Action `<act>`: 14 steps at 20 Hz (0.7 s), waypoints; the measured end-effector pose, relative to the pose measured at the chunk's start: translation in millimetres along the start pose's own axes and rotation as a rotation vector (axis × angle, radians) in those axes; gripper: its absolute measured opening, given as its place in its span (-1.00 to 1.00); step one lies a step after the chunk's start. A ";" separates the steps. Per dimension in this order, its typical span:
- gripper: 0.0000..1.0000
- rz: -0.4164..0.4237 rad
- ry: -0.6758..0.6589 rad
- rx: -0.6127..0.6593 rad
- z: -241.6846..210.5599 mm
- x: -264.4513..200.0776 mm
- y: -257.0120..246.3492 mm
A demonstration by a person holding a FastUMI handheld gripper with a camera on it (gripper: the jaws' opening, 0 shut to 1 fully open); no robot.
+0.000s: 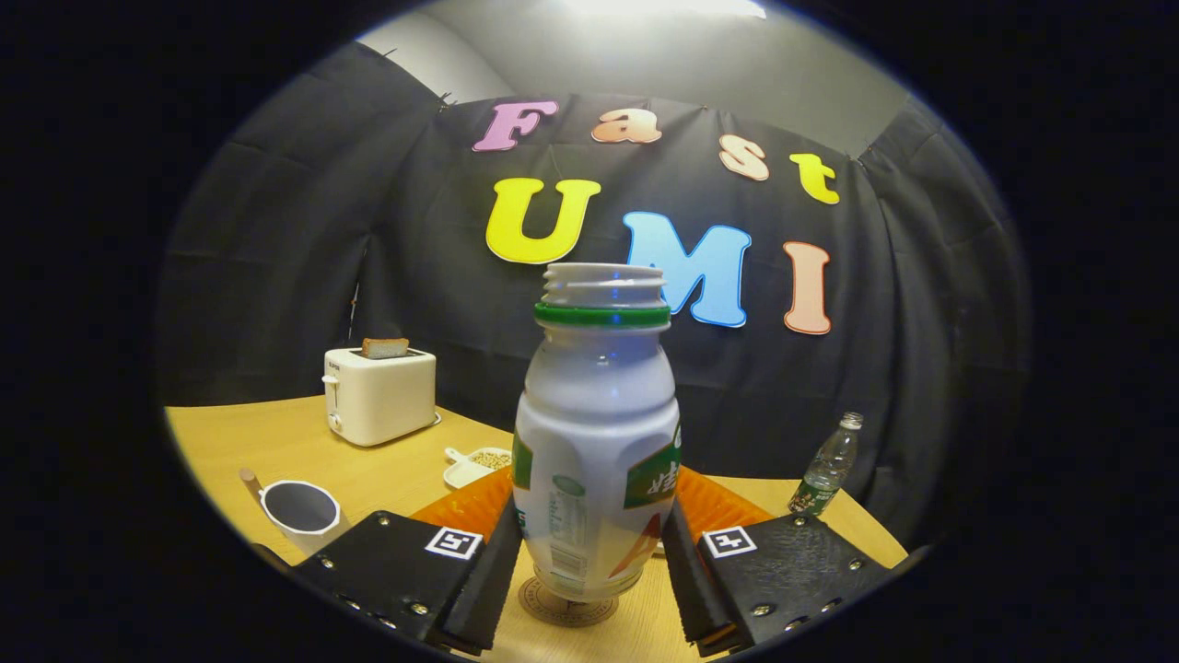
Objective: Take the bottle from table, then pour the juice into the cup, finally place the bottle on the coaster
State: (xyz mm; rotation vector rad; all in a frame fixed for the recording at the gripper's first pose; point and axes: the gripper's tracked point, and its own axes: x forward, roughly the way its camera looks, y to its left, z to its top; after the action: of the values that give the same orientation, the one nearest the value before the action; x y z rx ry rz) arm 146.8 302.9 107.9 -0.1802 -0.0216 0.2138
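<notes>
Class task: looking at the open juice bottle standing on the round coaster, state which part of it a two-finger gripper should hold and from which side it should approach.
Grip the bottle at its waisted, labelled lower body, coming in level from the front. It stands upright on the coaster with its mouth open. The gripper already flanks that body; whether the fingers press on it is unclear.

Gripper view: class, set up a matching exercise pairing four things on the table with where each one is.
Things:
1. bottle
2. cup
3. toaster
4. water bottle

Places:
A. far corner, with bread in its slot
B. between the gripper fingers, over the coaster
C. beside the wall, beyond the right finger
D. ahead of the left finger

Pairs: 1-B, 2-D, 3-A, 4-C
</notes>
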 end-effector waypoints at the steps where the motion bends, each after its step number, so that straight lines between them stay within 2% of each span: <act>1: 0.45 0.001 0.003 0.004 -1.0 1.7 0.6; 14: 0.45 0.014 0.128 0.095 -68.6 28.4 0.8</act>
State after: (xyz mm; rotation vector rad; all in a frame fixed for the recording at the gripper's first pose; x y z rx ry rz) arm 177.1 297.6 40.4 -0.0995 0.1173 0.2165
